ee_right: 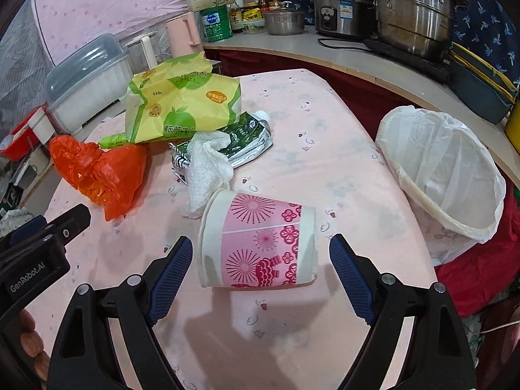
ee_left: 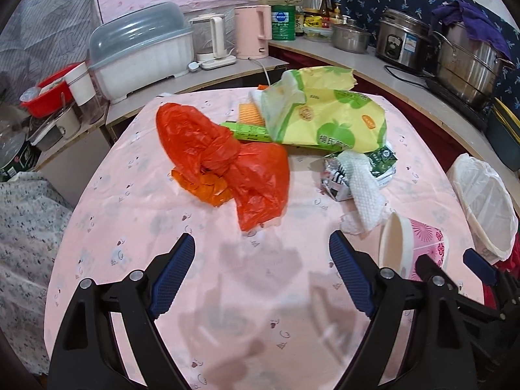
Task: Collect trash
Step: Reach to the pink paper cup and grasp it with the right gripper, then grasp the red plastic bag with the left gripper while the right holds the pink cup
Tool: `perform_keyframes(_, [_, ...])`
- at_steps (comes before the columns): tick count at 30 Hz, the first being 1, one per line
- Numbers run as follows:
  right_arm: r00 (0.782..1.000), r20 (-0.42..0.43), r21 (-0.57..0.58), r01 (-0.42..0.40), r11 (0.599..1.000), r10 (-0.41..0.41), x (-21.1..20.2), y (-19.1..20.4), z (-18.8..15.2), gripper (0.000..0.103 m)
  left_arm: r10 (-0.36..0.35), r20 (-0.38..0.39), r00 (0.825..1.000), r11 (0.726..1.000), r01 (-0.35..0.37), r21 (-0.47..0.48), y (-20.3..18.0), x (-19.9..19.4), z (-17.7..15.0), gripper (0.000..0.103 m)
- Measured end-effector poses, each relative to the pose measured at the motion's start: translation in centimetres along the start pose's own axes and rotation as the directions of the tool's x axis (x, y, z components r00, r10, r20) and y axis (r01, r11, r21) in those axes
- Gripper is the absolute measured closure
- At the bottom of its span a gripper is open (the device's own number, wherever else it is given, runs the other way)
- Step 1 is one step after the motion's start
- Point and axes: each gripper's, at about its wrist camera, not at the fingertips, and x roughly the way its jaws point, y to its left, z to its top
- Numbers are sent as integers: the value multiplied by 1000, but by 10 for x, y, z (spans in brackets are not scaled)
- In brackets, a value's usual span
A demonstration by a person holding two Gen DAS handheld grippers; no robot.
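A pink-patterned paper cup [ee_right: 260,243] lies on its side on the pink tablecloth; my right gripper [ee_right: 261,253] is open with its fingers either side of it, not touching. The cup also shows in the left wrist view [ee_left: 412,247]. My left gripper [ee_left: 261,253] is open and empty above bare cloth, short of an orange plastic bag [ee_left: 224,165], which also shows in the right wrist view [ee_right: 97,172]. A white paper towel [ee_right: 208,169], a crushed green carton [ee_right: 247,136] and a yellow-green bag [ee_right: 185,104] lie beyond. A bin with a white liner [ee_right: 448,175] stands at the table's right edge.
A counter behind and to the right holds a steel pot [ee_right: 419,13], a rice cooker [ee_right: 341,9], a pink kettle [ee_left: 253,31], tins and a covered dish rack [ee_left: 143,48]. A red cloth [ee_right: 477,279] lies below the bin. The left gripper's body [ee_right: 42,253] shows at the right view's left edge.
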Motion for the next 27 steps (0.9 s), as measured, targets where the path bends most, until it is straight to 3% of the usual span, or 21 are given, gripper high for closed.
perform_keyframes(13, [996,-29,-37,86,996,-87,24,0,-4,22,-14,-29,999,1000,13,-14,11,9,-9,22])
perform_keyframes(18, [995,-31,-10,94,996,-94,19,-18,-1,43,-23,-35,999,1000,23,-9,6,13,-10,22])
perform_keyframes(21, [996,-32,11,81,997,-81,16,-28,0,61,-26,-36,999,1000,25,-8,4,14,-9,22])
perform_keyframes(25, [998,-33,26,53,998,-52,16,-35,2,95,-22,-39,999,1000,21,-15,5,17,-7,22])
perform_keyframes(27, [998,-36,35,44,998,-43,17,-38,3,98,-15,-36,999,1000,14,-22,9,18,-4,22])
